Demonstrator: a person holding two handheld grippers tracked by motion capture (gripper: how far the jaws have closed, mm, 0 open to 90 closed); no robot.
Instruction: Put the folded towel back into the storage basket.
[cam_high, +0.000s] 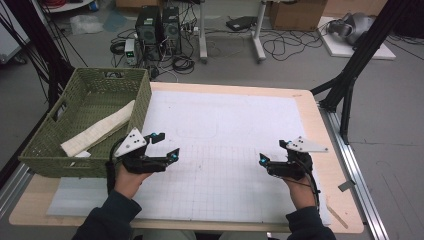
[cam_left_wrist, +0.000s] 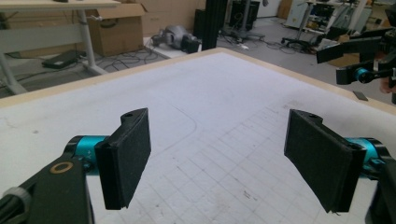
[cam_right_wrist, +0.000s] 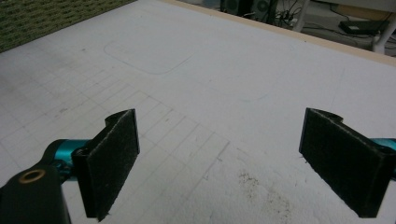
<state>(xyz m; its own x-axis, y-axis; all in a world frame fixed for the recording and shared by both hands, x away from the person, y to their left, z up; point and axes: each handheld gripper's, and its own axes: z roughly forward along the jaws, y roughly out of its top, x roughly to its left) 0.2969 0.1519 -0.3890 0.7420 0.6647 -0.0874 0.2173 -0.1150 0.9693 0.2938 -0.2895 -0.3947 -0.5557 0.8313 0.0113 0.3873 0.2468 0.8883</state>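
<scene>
Wood table (cam_high: 320, 130) carries a white gridded mat (cam_high: 225, 150). Green woven basket (cam_high: 90, 120) sits at its left edge, just beside the left gripper (cam_high: 165, 145). Cream cloth strip (cam_high: 100, 130) lies inside, long axis diagonal, far end leaning on the basket's right wall. Left gripper and right gripper (cam_high: 272, 152): jaws wide apart, holding nothing.

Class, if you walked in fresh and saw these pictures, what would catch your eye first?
Probably the green basket at the table's left edge, with a pale folded cloth leaning inside it. Next, the two hand-held grippers over the white mat: left hand-held gripper beside the basket, right hand-held gripper opposite, both open and empty.
</scene>
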